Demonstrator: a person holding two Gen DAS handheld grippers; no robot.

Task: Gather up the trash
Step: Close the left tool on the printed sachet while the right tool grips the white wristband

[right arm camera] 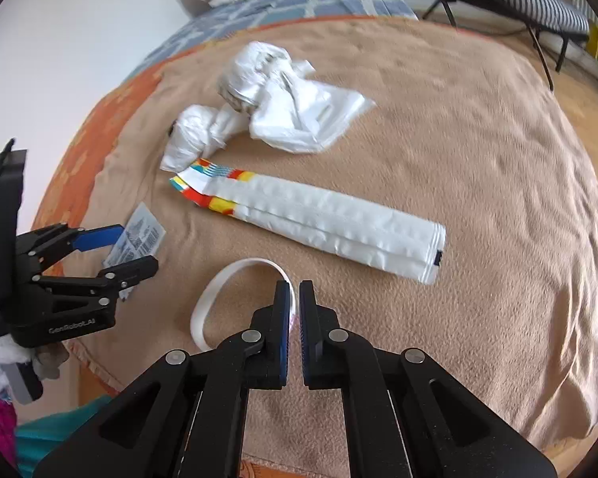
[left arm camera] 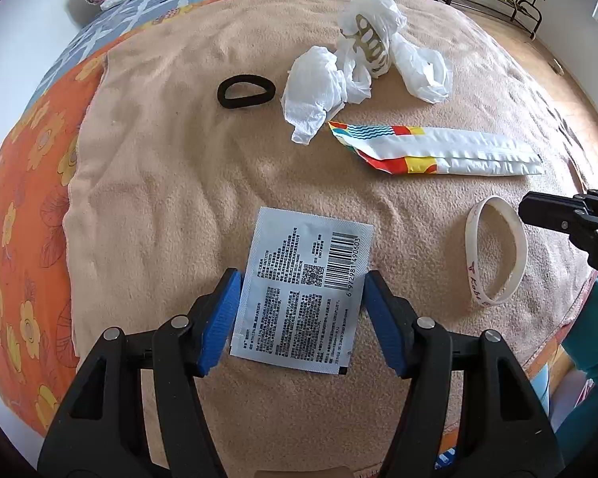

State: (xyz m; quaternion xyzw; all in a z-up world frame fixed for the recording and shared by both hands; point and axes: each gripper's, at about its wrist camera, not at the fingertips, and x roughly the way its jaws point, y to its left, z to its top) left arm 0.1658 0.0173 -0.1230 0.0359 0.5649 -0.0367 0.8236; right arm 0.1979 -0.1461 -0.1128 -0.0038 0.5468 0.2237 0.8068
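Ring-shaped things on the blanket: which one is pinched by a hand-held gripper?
The white rubber wristband, its band between the right hand-held gripper's shut pads. The black elastic hair tie lies untouched beside the crumpled white tissue.

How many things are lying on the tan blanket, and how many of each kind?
Rings and bands: 2, the black hair tie and the white wristband
Wrappers and packets: 2, the silver sachet and the long colourful wrapper
Crumpled tissue: 1
White plastic bag: 1
Hair claw in the bag: 1
Total: 7
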